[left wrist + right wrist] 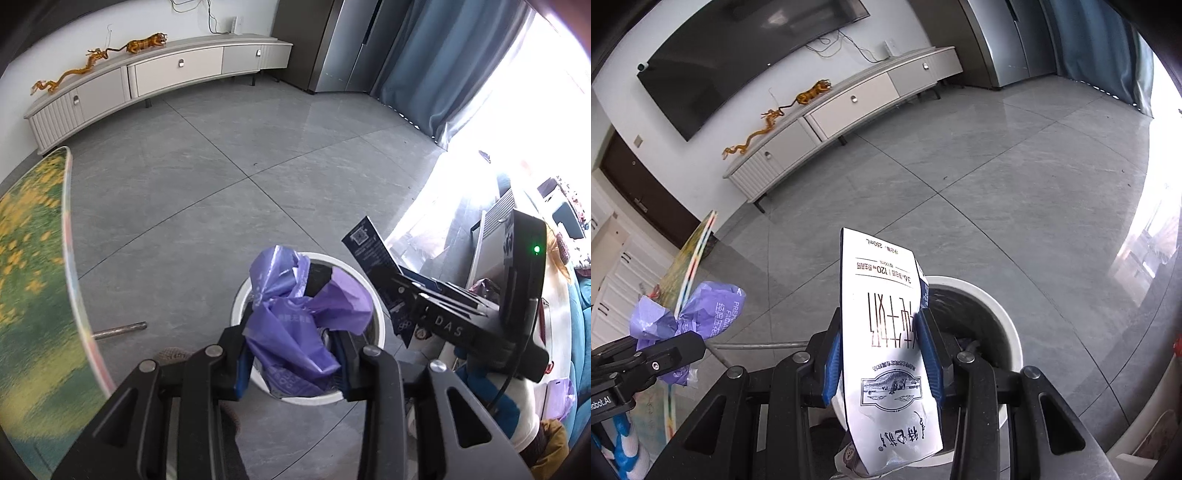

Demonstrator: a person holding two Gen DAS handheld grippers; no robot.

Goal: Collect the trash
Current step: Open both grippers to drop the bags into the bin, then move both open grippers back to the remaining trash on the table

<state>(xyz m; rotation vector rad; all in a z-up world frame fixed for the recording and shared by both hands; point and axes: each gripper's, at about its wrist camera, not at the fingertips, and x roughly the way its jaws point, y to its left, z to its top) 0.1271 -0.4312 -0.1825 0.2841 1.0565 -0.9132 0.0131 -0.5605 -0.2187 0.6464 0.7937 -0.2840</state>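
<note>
A crumpled purple plastic bag (295, 317) sits between the blue pads of my left gripper (291, 354), which is shut on it right over the round white bin (369, 288). In the right wrist view the same bag (701, 314) and left gripper (665, 354) show at the lower left. My right gripper (882, 354) is shut on a white milk carton (882, 332), held above the left rim of the bin (1008, 332). The bin's dark inside is partly hidden. From the left wrist view the carton (365, 247) and right gripper (399, 295) hang just right of the bin.
A table with a green and yellow top (33, 277) stands close on the left, its metal leg (118, 330) on the floor. A long low cabinet (155, 77) lines the far wall, with a fridge (340, 44) and blue curtain (443, 62) beyond grey tiles.
</note>
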